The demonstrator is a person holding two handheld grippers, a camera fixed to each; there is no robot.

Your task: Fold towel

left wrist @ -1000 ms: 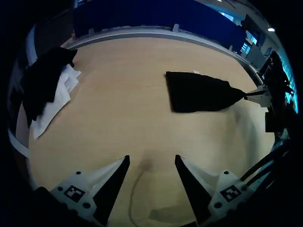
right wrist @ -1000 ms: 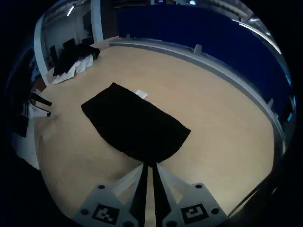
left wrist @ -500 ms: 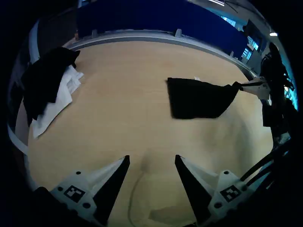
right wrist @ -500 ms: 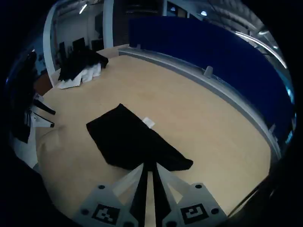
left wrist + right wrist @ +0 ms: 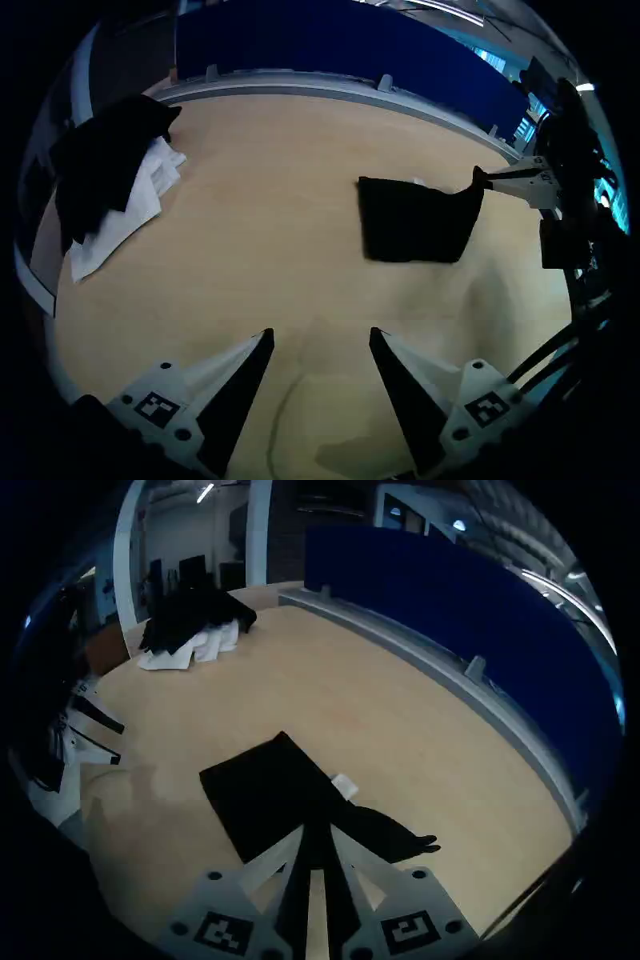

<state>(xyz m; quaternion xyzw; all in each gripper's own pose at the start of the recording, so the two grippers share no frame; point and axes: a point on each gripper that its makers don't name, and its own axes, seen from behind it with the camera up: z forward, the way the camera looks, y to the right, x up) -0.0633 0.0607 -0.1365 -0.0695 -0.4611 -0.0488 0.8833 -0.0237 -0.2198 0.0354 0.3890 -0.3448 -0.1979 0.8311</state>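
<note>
One corner of the black cloth towel point(image 5: 412, 220) is pinched in my right tongs point(image 5: 318, 832), pressed together on it and raised a little off the pale wooden tabletop point(image 5: 264, 200). I judge that is so the edge can be carried over the rest, which lies flat right of centre in the left gripper view. My left tongs point(image 5: 320, 330) hang spread and empty at the lower edge, well apart from the towel.

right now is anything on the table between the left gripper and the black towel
Nothing visible does. Bare table lies between the open left gripper and the black towel. The pile of cloths sits well off to the side, and the right gripper is shut on one corner of the towel.
</note>
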